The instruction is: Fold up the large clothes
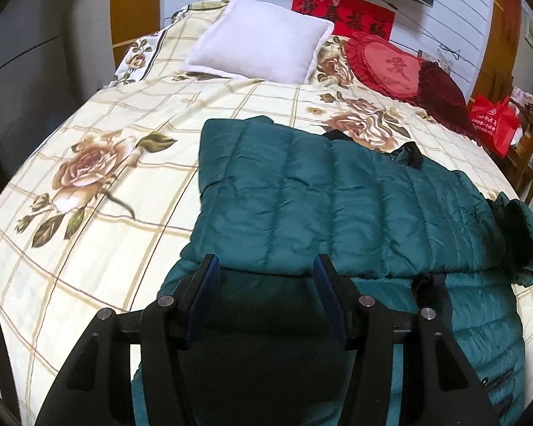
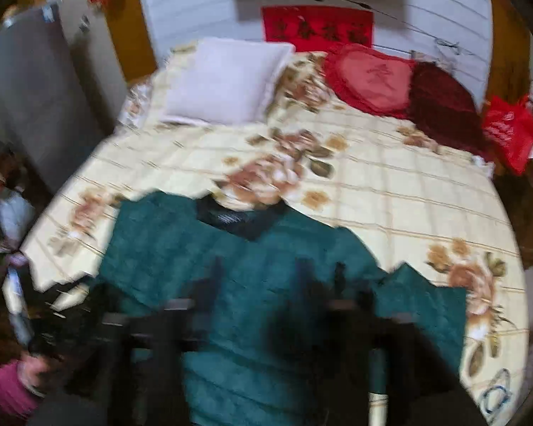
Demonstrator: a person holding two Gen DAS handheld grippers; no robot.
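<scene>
A dark green quilted puffer jacket [image 1: 337,195] lies on the floral bed cover [image 1: 89,177], with one part folded over the rest. My left gripper [image 1: 264,266] is open and empty, its fingers just above the folded edge near the jacket's front. In the right wrist view the jacket [image 2: 248,284] lies spread with its black collar [image 2: 238,220] toward the pillows. My right gripper [image 2: 263,277] hovers over the jacket's middle; the view is blurred, but the fingers stand apart with nothing between them.
A white pillow [image 1: 263,49], a red heart cushion [image 1: 391,65] and a dark red cushion [image 1: 440,88] lie at the bed head. A red bag [image 1: 494,124] sits at the right. A grey cabinet [image 2: 35,99] stands left of the bed.
</scene>
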